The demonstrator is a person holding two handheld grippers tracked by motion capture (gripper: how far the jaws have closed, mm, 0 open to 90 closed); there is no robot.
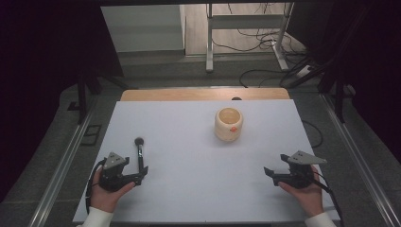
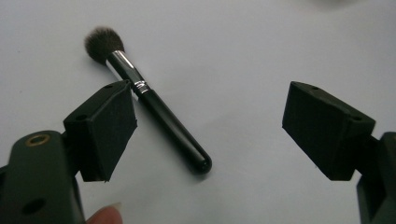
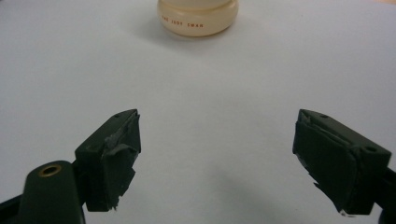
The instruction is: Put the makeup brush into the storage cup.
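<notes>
Left gripper [image 1: 140, 175] is sitting low on the white table [image 1: 198, 189] at the near left, held in the person's left hand [image 1: 108, 191], jaws spread wide and gripping nothing. In the left gripper view the gripper [image 2: 210, 126] is showing a makeup brush [image 2: 149, 100] lying flat between the jaws, much nearer one jaw, handle passing just beside that jaw's tip; contact there cannot be told. Bristle head is pointing away from the gripper, black handle end lying nearer the camera. In the high view the brush [image 1: 140, 153] is lying just beyond the left gripper, bristles toward the far side.

Cream round jar [image 1: 229, 124] is standing upright mid-table, right of center, well apart from both grippers, orange mark on its front.

Right gripper [image 1: 269, 174] is resting at the near right in the right hand [image 1: 307, 191], jaws also wide apart, empty. In the right gripper view the gripper [image 3: 217, 140] is aiming at bare table, the jar [image 3: 198, 16] standing far ahead at the top edge with red lettering on its base.
</notes>
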